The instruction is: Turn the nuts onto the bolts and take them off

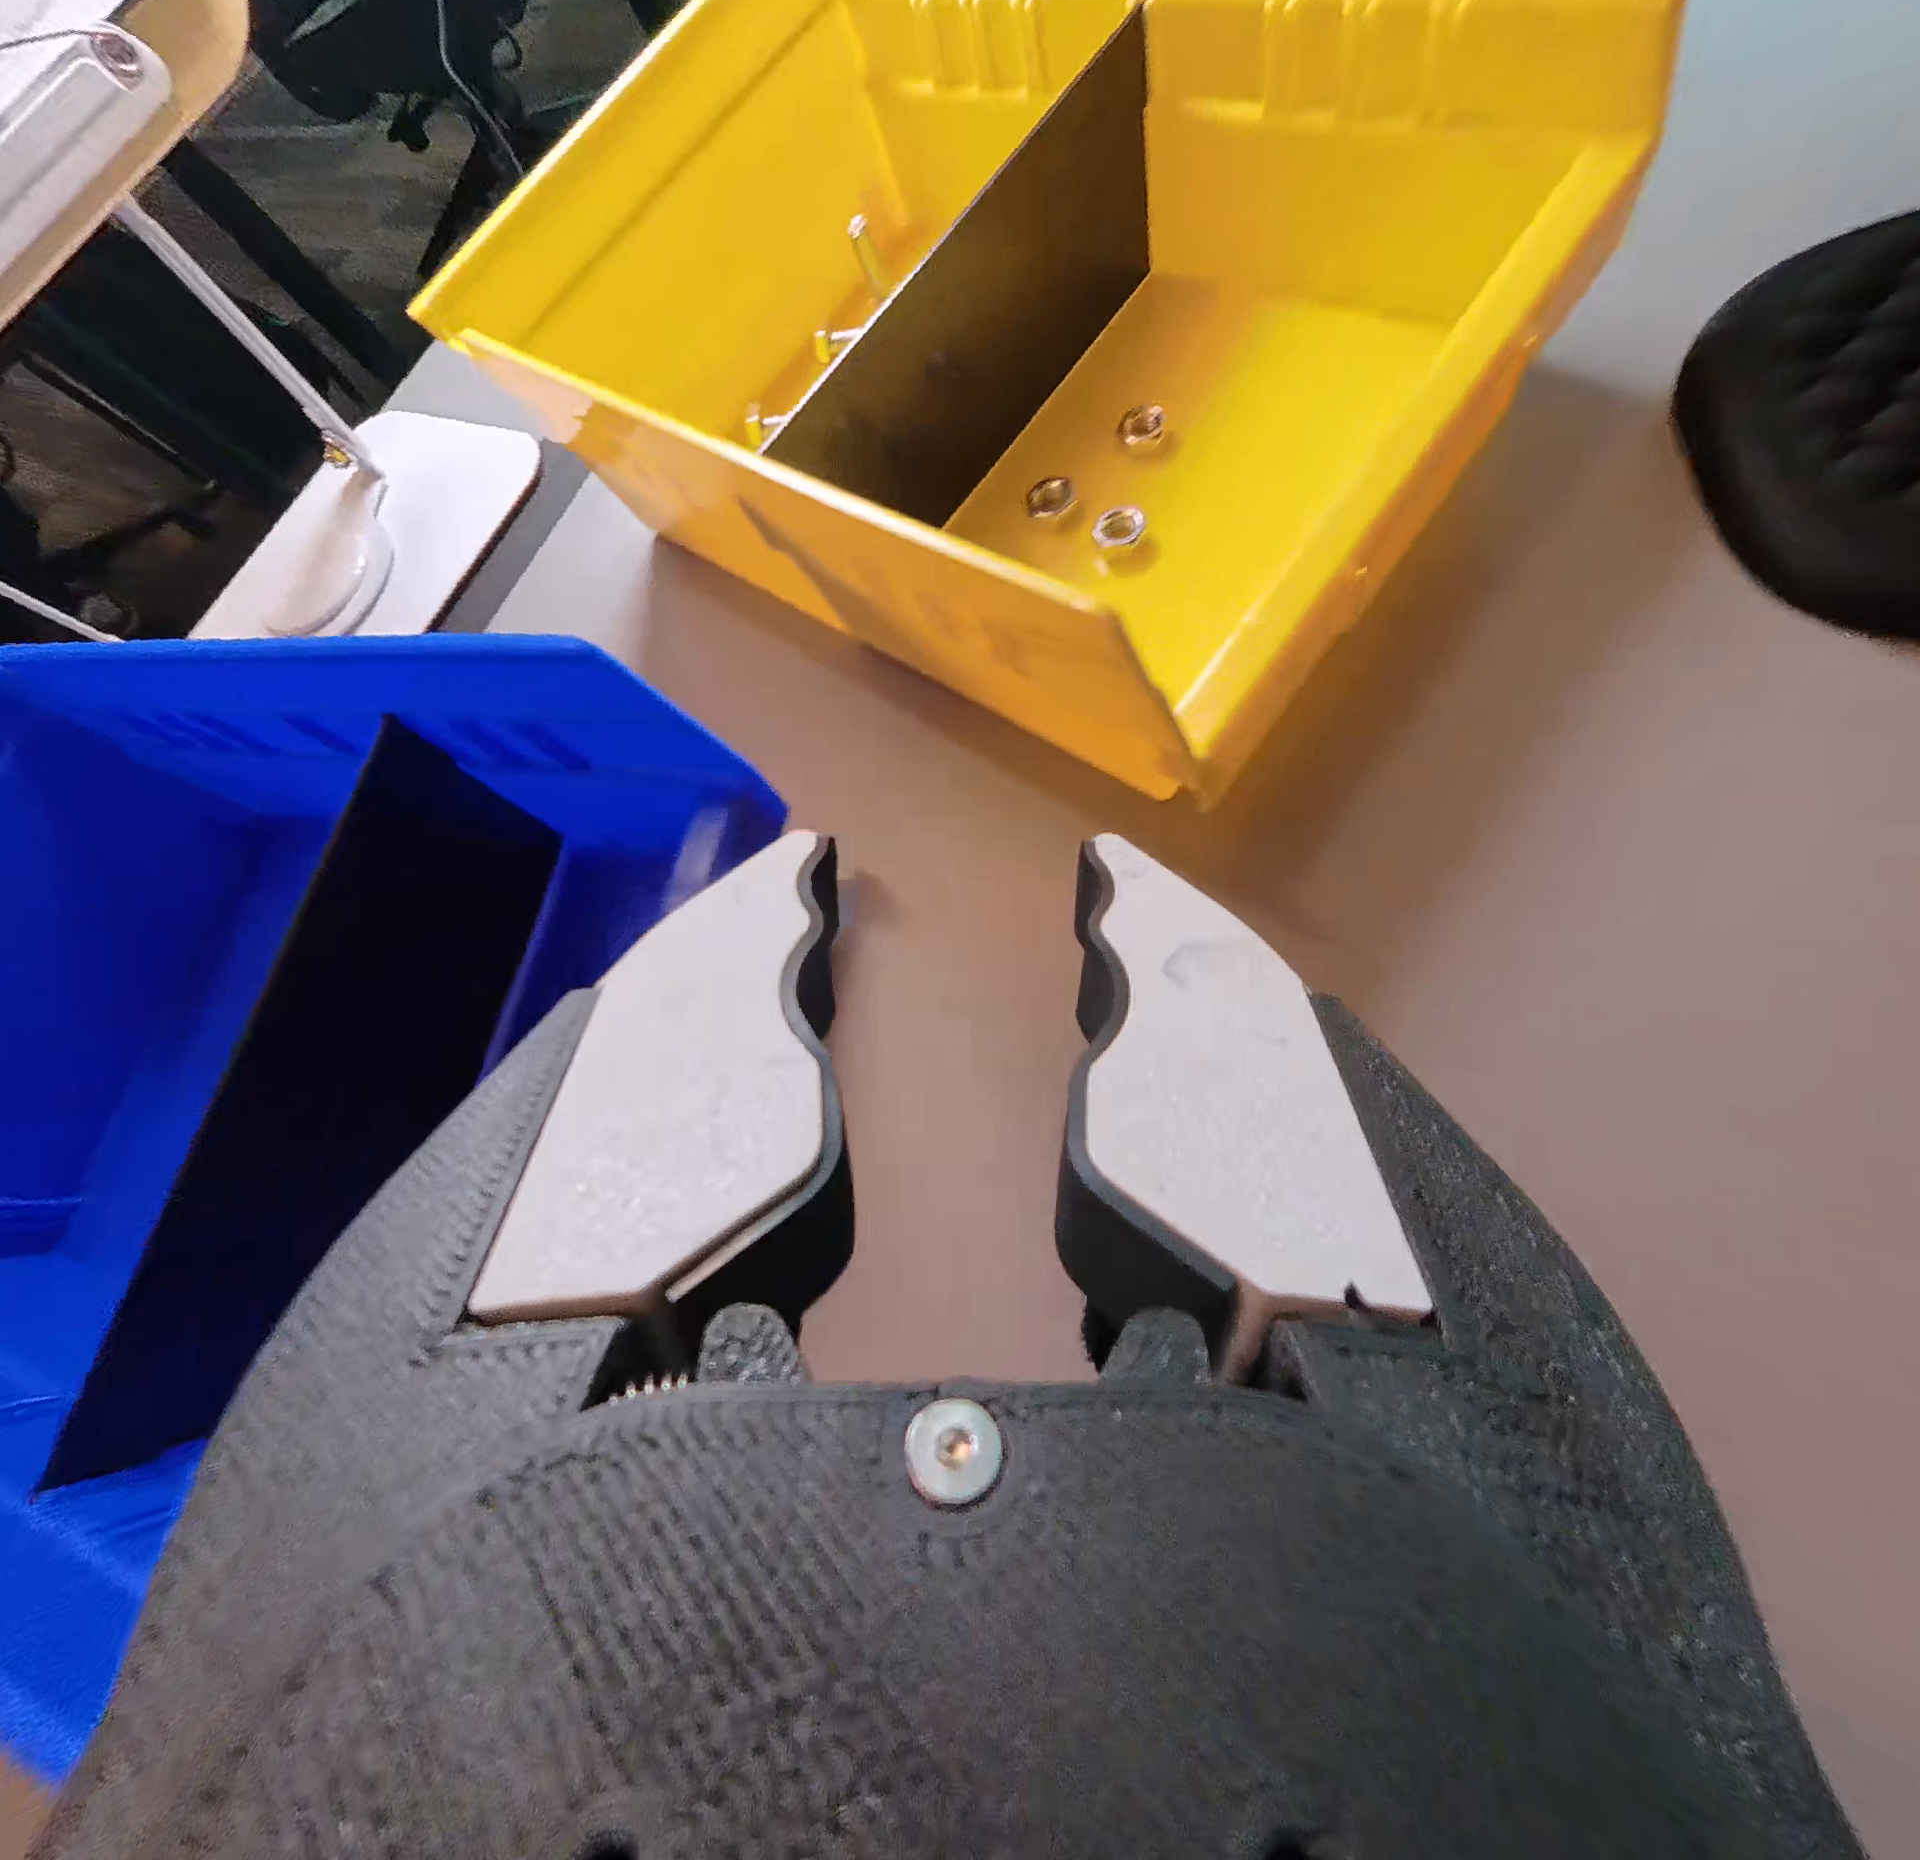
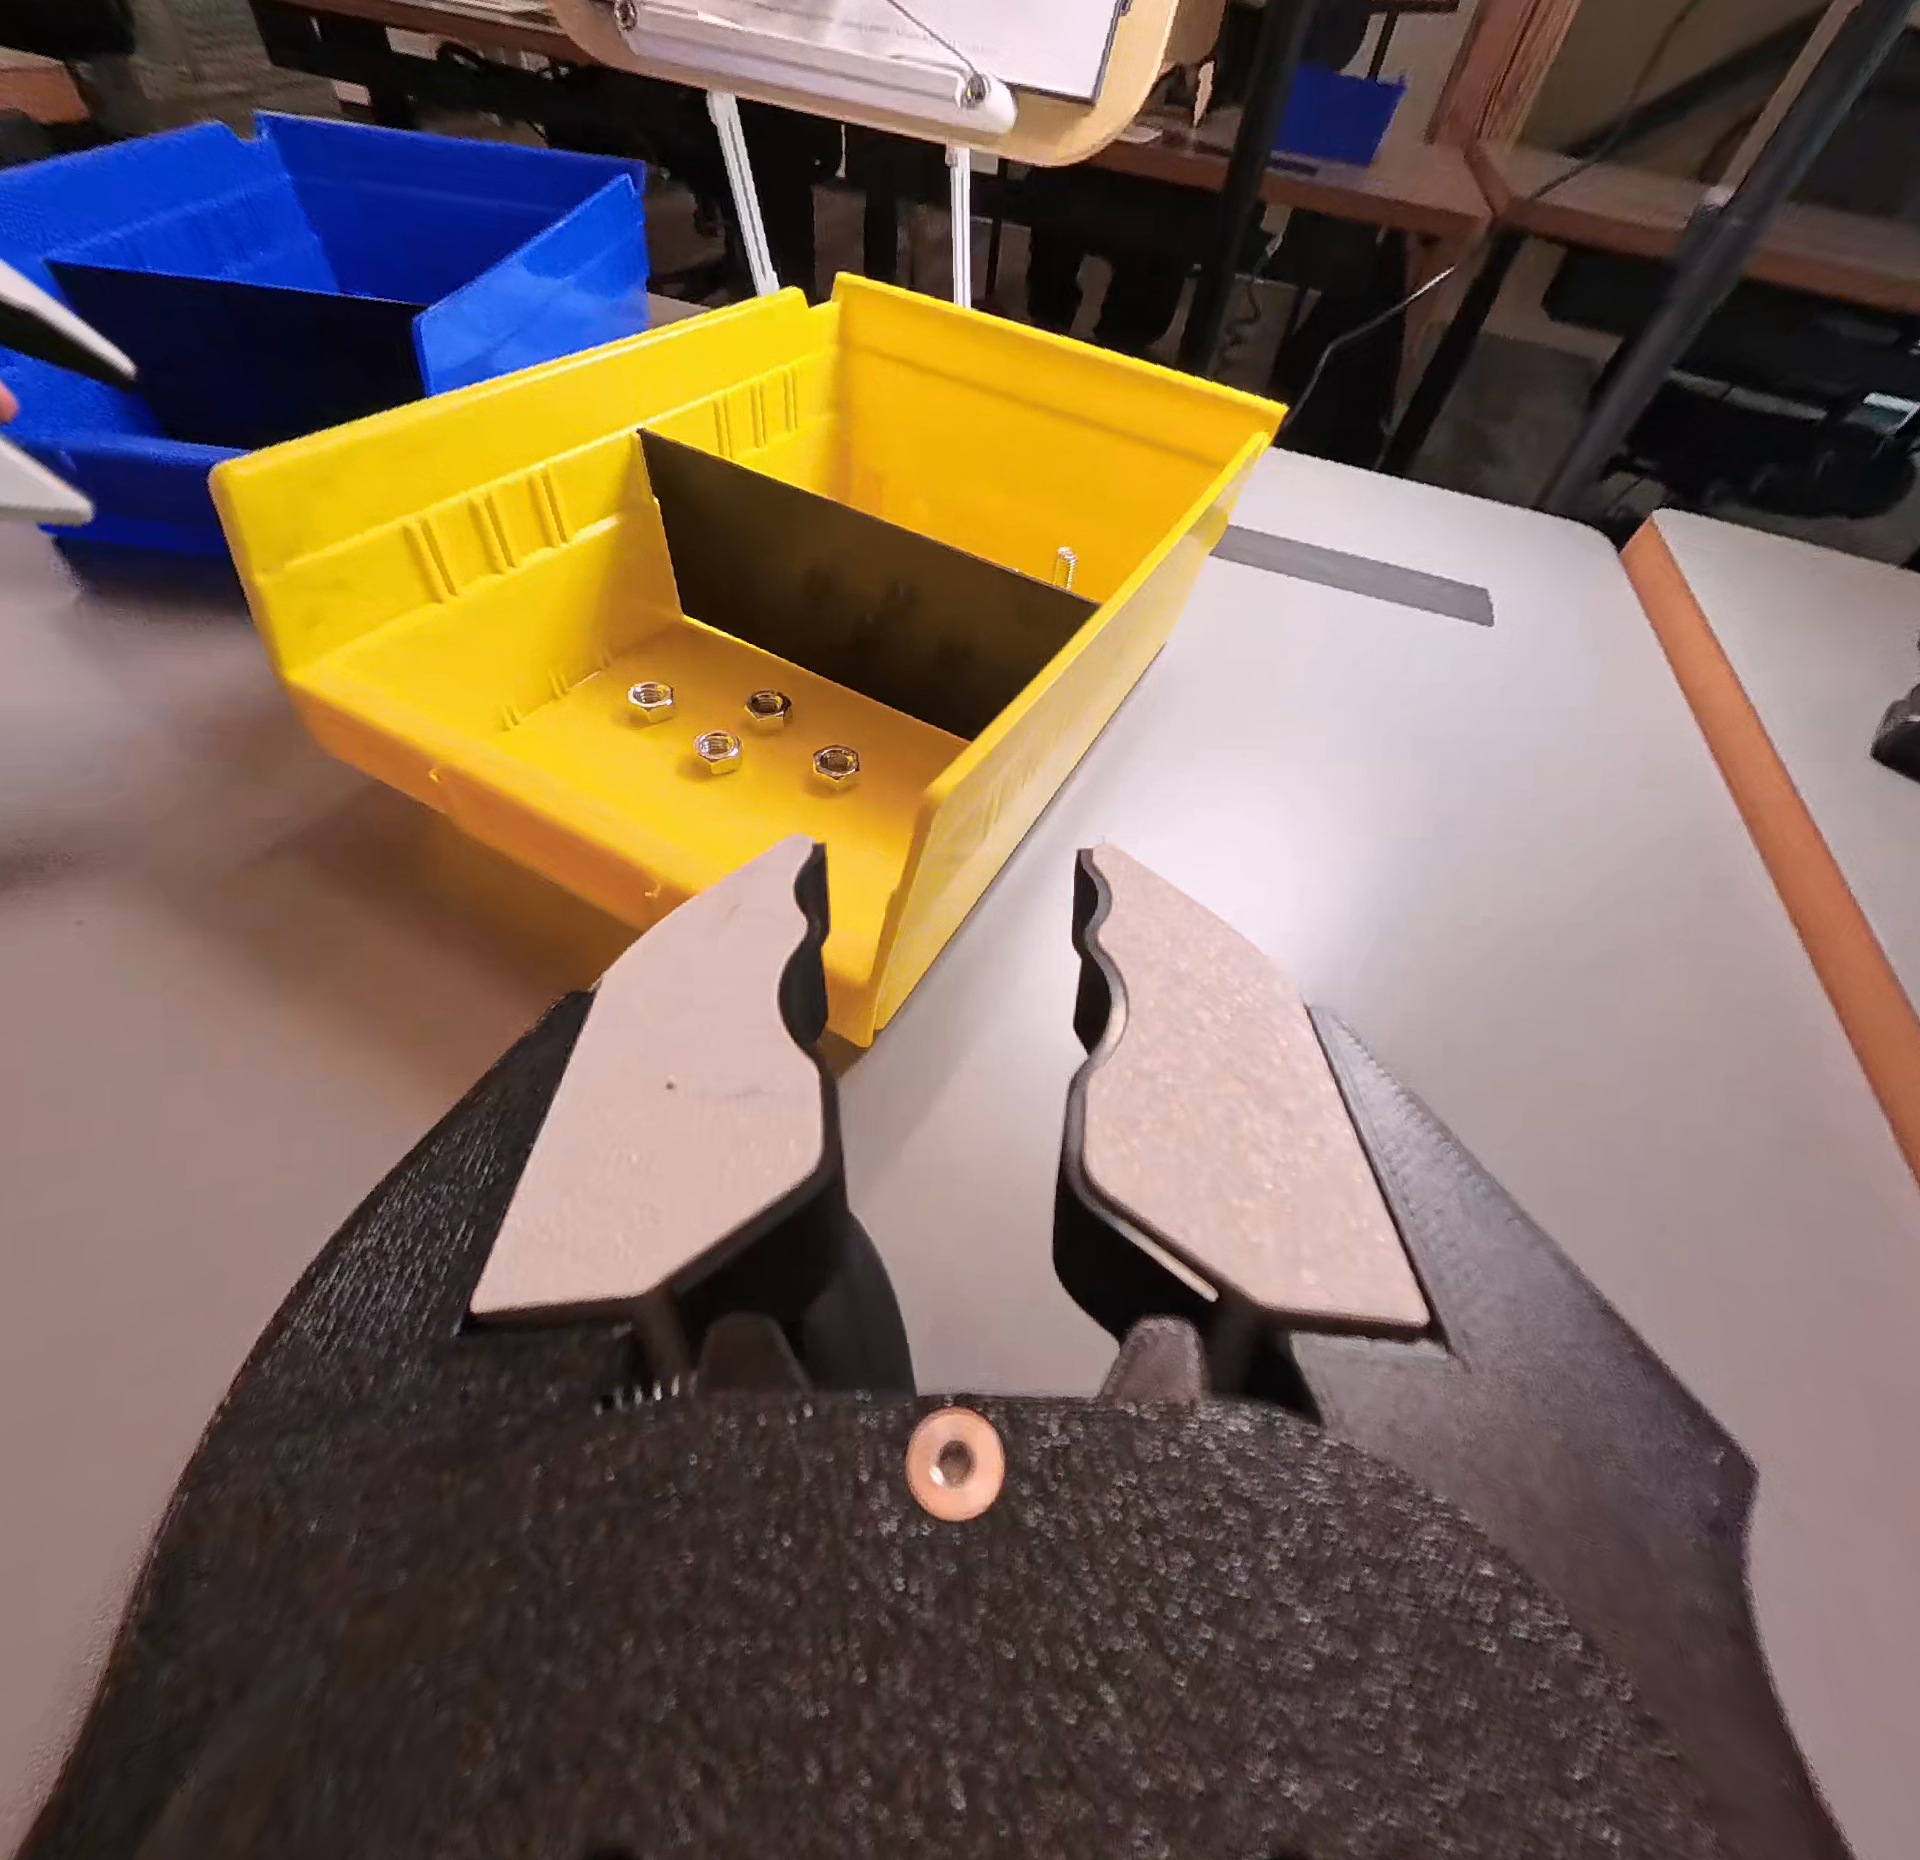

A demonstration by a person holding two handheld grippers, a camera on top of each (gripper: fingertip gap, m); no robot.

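Both the left gripper (image 1: 956,880) and right gripper (image 2: 951,891) gape wide, empty, near the yellow bin (image 2: 1049,771); four nuts (image 2: 717,750) lie inside it.

The black divider (image 2: 862,595) hides most of the bolts (image 2: 1066,567) in the yellow bin (image 2: 1060,802).

A clipboard stand (image 2: 831,34) rises behind the yellow bin (image 2: 1039,439), its white base (image 1: 416,501) resting left of that bin. Black fabric item (image 1: 1818,439) lies right of the bin. Grey tape strip (image 2: 1351,574) marks the surface (image 2: 1455,875) beyond.
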